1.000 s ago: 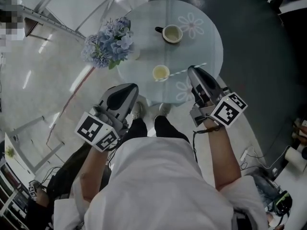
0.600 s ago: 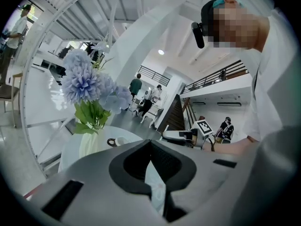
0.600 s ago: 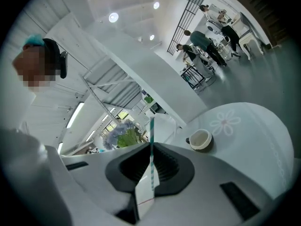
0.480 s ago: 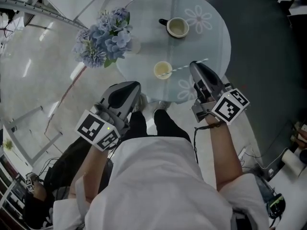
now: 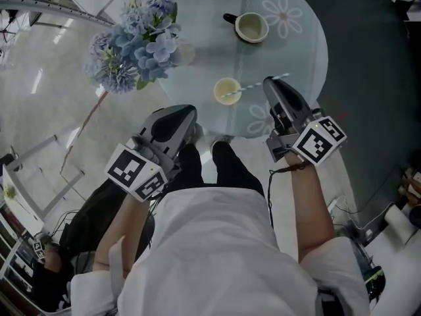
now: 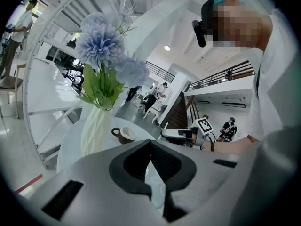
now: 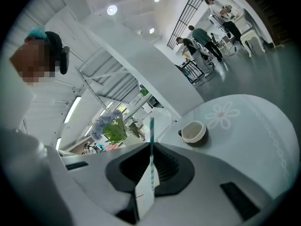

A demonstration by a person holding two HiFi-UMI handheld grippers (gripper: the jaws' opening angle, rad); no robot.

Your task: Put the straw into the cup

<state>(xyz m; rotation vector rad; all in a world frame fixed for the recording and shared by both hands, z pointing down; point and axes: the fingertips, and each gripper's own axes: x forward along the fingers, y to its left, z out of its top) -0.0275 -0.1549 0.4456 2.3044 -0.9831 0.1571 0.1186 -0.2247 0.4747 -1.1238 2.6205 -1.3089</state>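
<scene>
Staying over cup (image 5: 227, 91): clamped straw (image 5: 253, 87).

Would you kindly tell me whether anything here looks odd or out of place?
Yes: the striped straw clamped in the right gripper has a white paper wrapper hanging at its lower end, odd for a straw going into the cup.

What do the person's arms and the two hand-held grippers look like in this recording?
The left hand-held gripper and the right hand-held gripper have smooth grey tapering shells with dark ribbed pads inside. Each carries a cube of black-and-white square markers at the rear. A thin dark cable trails from the right one. The person wears a white short-sleeved shirt.
</scene>
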